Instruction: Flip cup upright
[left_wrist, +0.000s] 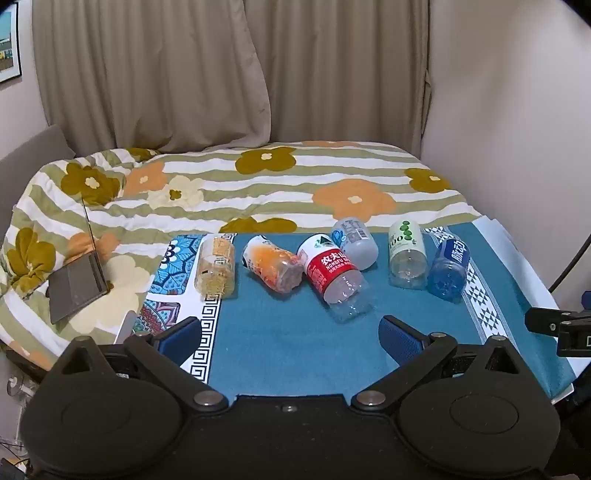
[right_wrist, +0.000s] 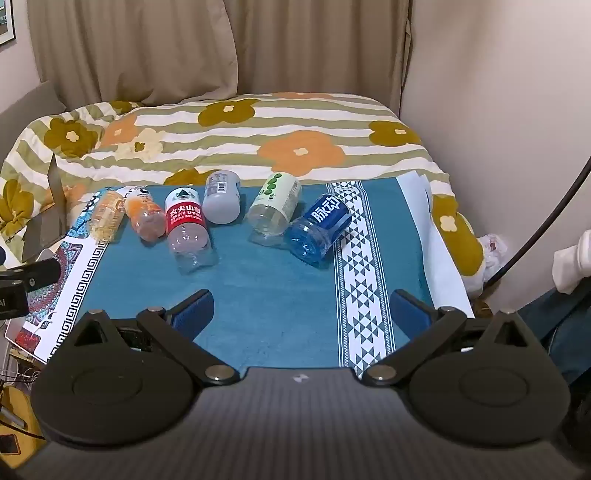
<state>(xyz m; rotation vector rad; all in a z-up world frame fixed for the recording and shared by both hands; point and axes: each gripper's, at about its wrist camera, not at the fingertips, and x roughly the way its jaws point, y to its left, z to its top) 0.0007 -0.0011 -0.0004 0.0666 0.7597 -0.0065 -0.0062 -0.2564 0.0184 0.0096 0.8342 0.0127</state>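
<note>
Cups (left_wrist: 337, 280), clear ribbed plastic cylinders

Near half of the teal cloth (right_wrist: 280, 295) lies bare; six toppled cups (right_wrist: 186, 225) crowd its far edge.

Red-label cup (left_wrist: 330, 267): "农夫山泉 NONGFU SPRING"; blue cup (right_wrist: 320, 225): "脉动"

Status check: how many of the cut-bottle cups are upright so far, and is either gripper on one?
Done: none; all six lie on their sides, from the yellow cup to the blue cup. In hand: nothing; the left gripper and right gripper hang open, short of the row. Left: all six flips.
</note>
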